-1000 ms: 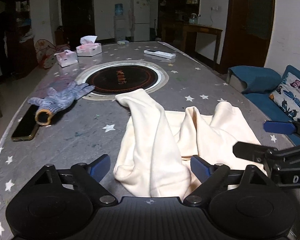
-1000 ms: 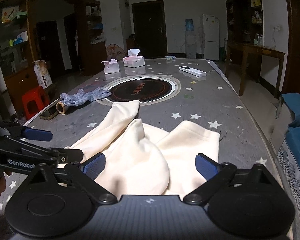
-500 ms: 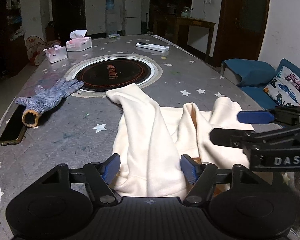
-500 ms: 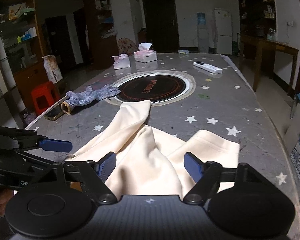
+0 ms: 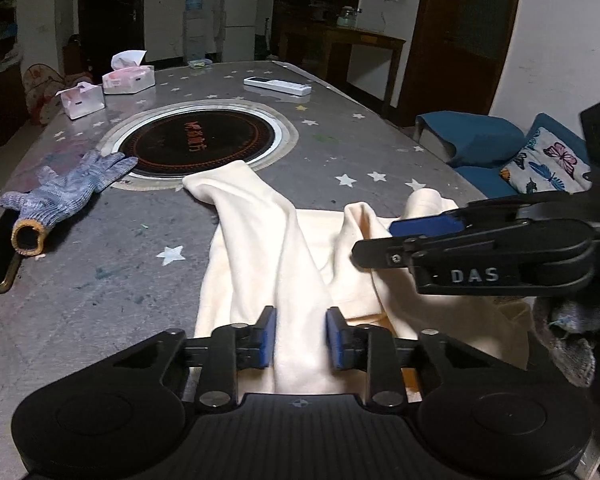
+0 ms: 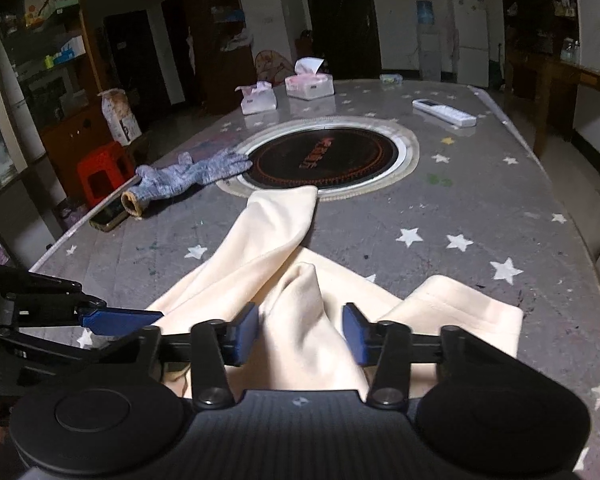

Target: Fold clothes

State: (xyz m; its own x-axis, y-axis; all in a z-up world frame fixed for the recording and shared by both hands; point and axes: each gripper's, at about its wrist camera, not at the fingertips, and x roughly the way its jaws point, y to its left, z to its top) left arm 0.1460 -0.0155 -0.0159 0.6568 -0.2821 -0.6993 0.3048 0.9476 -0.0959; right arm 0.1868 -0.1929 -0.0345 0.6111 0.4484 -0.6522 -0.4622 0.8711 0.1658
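Left wrist view is showing the left gripper point(image 5: 300, 337) straddling a raised ridge of the cream garment point(image 5: 268, 240), its blue pads sitting partly spread on either side of the fabric, apparently so that a squeeze would gather this ridge; whether the pads are already pressing the cloth cannot be told. The garment is lying rumpled at the near end of the star-patterned table point(image 5: 148, 264), one long sleeve-like part reaching toward 12 o'clock, where its tip is touching the rim of the round inset cooktop point(image 5: 198, 142). At 3 o'clock the right gripper point(image 5: 396, 236) is entering sideways above the same cloth, its body reading "DAS". A grey knit glove point(image 5: 66, 188) is lying at 10 o'clock, and orange writing on the cooktop is too blurred to read. Right wrist view is showing the right gripper point(image 6: 300, 330) framing a second raised fold of the garment point(image 6: 300, 304), pads partly spread with cloth between them, contact again unclear; this likely pairs with the other grasp so both ridges can be lifted together. At 9 o'clock the left gripper point(image 6: 120, 316) is hovering beside the garment's left edge. A remote control point(image 6: 444, 112) is resting at 1 o'clock, and two tissue boxes point(image 6: 310, 86) at 12 o'clock are standing well apart from the work.
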